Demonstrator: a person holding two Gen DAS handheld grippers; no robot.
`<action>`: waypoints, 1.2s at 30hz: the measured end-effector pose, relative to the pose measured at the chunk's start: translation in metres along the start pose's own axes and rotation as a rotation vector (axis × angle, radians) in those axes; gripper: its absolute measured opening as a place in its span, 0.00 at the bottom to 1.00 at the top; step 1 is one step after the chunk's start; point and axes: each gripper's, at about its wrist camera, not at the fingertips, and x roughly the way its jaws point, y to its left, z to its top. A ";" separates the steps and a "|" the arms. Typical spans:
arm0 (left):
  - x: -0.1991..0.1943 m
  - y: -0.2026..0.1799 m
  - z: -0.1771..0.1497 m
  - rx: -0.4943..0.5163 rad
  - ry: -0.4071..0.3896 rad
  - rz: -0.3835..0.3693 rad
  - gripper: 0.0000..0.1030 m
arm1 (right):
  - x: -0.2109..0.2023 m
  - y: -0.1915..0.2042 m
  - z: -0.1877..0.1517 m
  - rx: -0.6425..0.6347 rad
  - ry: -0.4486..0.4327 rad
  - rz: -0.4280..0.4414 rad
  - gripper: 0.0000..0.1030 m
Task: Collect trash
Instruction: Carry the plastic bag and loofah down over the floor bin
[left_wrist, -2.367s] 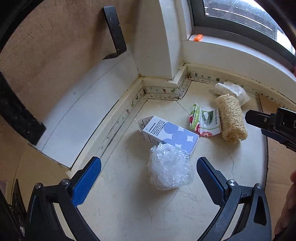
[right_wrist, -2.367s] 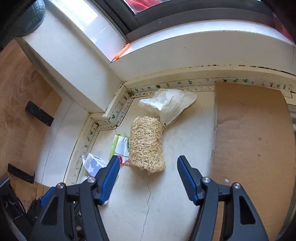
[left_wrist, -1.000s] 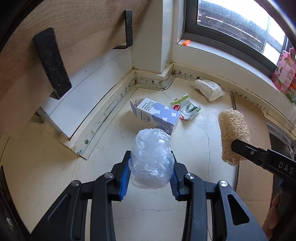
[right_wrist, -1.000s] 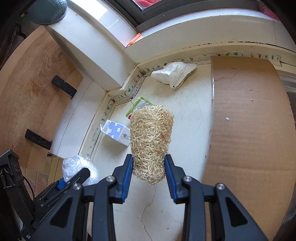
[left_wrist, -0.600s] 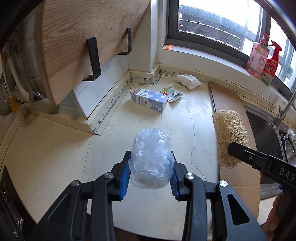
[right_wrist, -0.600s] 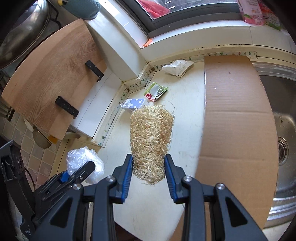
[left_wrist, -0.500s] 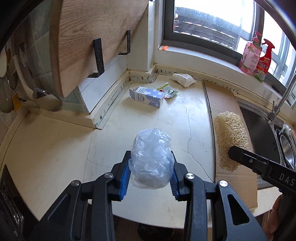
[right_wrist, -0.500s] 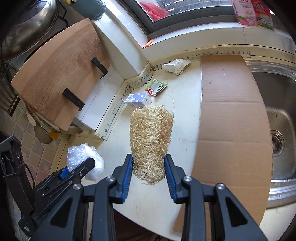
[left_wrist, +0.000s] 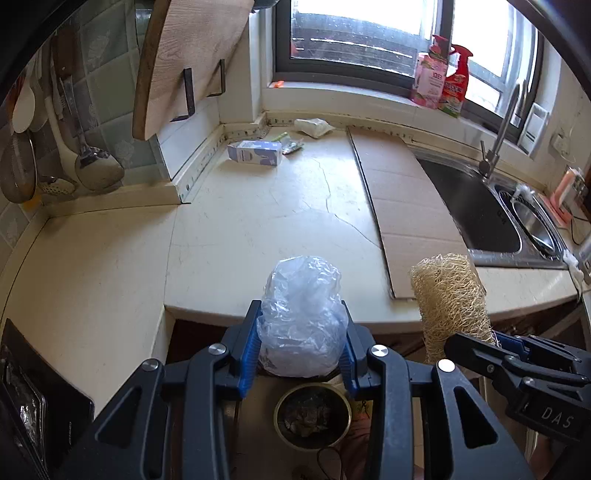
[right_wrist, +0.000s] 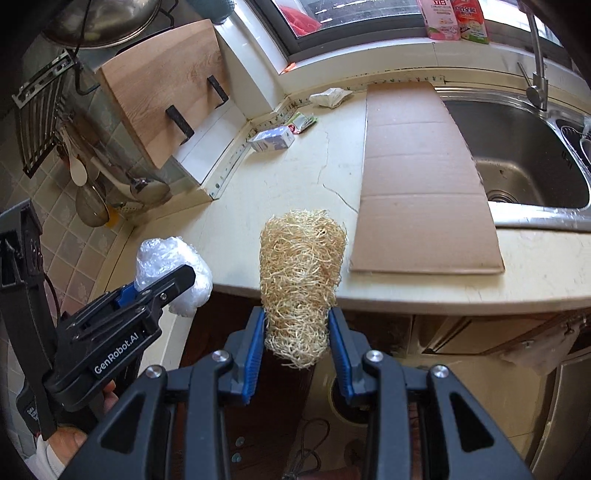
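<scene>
Left fingers (left_wrist: 255, 343) clamp the plastic wad (left_wrist: 301, 317), right fingers (right_wrist: 255, 349) clamp the loofah (right_wrist: 301, 273); I have both off the tabletop (left_wrist: 258, 221) edge, above the bin (left_wrist: 313, 415) on the floor. Carry step, I judge; next calls for centring each over the bin and releasing. Carton (left_wrist: 255, 153), wrapper (left_wrist: 291, 146) and tissue (left_wrist: 314, 126) remain in the far corner beside the cardboard (left_wrist: 402, 199); nothing blocks the drop.

Contents of the round bin (left_wrist: 313, 412) below the counter edge, too murky to identify
</scene>
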 end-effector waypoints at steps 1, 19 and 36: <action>-0.002 -0.003 -0.008 0.011 0.010 -0.008 0.34 | -0.002 0.000 -0.009 -0.001 0.008 -0.006 0.33; 0.052 -0.023 -0.105 0.070 0.244 -0.058 0.34 | 0.057 -0.033 -0.108 0.055 0.244 -0.095 0.33; 0.212 -0.004 -0.224 0.003 0.566 0.003 0.35 | 0.209 -0.101 -0.203 0.123 0.510 -0.110 0.34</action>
